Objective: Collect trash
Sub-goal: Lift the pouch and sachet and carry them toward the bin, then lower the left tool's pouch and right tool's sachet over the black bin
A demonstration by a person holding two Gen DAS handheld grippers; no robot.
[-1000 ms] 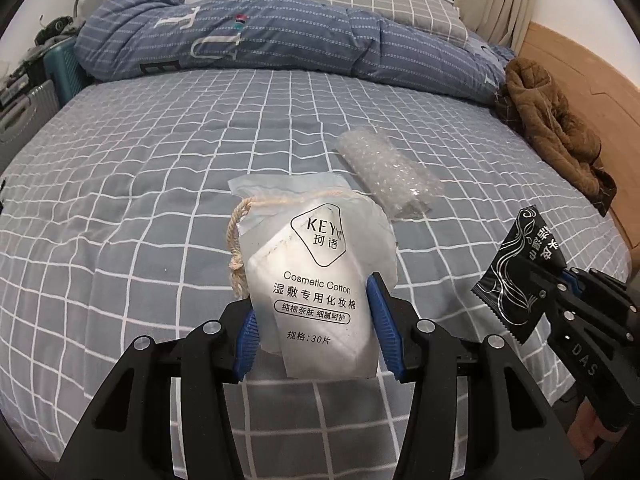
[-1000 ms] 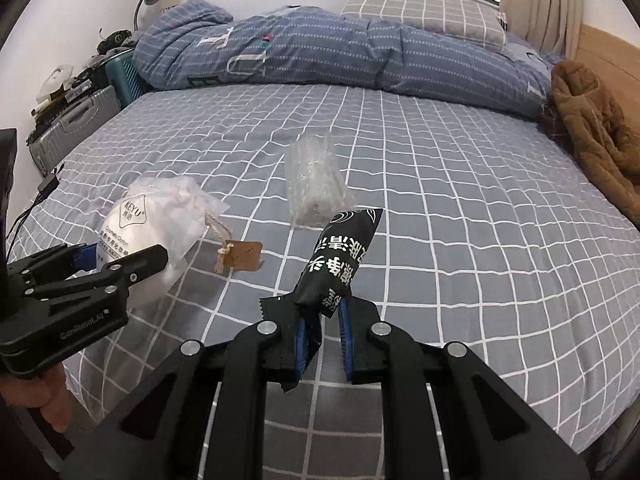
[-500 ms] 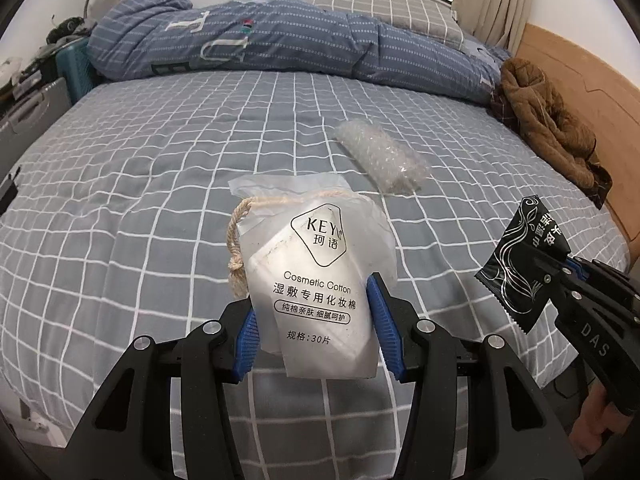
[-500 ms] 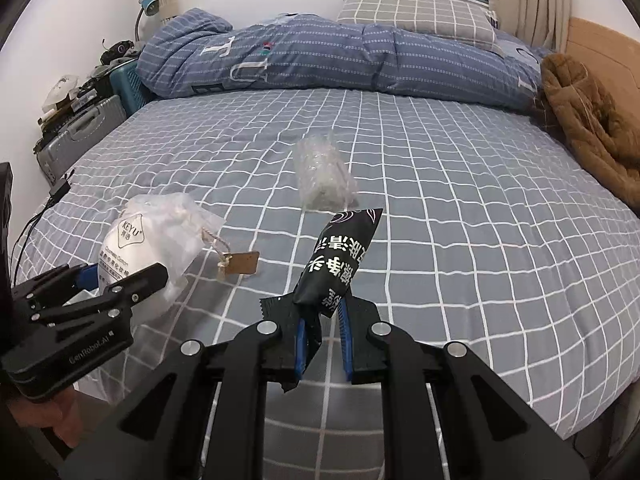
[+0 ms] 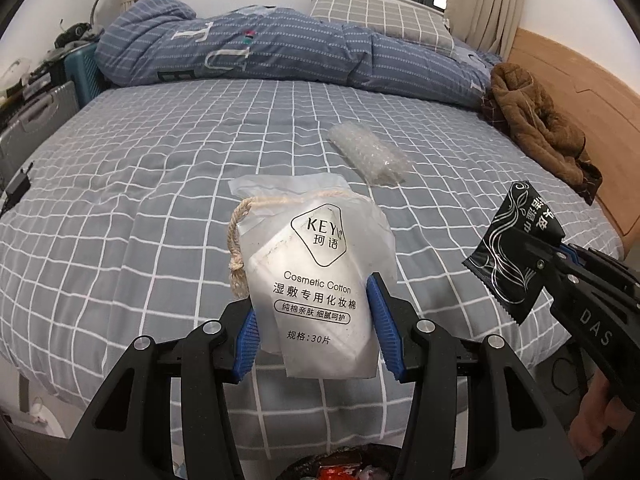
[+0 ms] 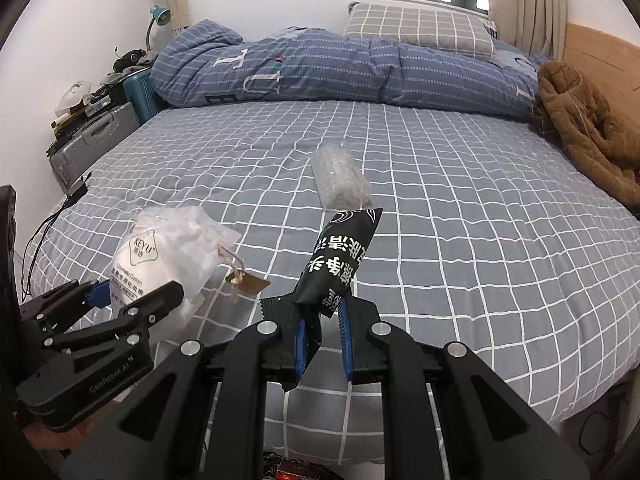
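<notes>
While the left tongs point(image 5: 318, 336) grip a frosted white cosmetic-cotton pouch point(image 5: 316, 276) by its lower end, their blue pads pressed against its two sides with a wide gap between them, the right tongs point(image 6: 323, 340) are nearly closed on the lower part of a black sachet point(image 6: 340, 264) with white Chinese lettering. Both items are lifted clear of the bed point(image 5: 160, 168), held out over its near edge. The pouch stands upright in the left wrist view, its label facing the camera, a pale rope drawstring point(image 5: 236, 248) looping down its left side; in the right wrist view a brown paper tag point(image 6: 249, 282) hangs from that cord. The sachet points up and away from the right tongs, its serrated bottom edge sticking out to the left of the pads.

On the grey checked bedsheet, a piece of clear bubble wrap point(image 5: 370, 154) lies near the middle of the bed, well apart from both tongs. A blue striped duvet point(image 6: 340, 72) is heaped along the far side, with a grey checked pillow point(image 6: 416, 28) behind it. A brown fleece jacket point(image 6: 588, 128) rests at the right edge of the bed beside the wooden headboard point(image 5: 580, 92). Grey and teal suitcases point(image 6: 96, 140) stand at the far left against the wall.
</notes>
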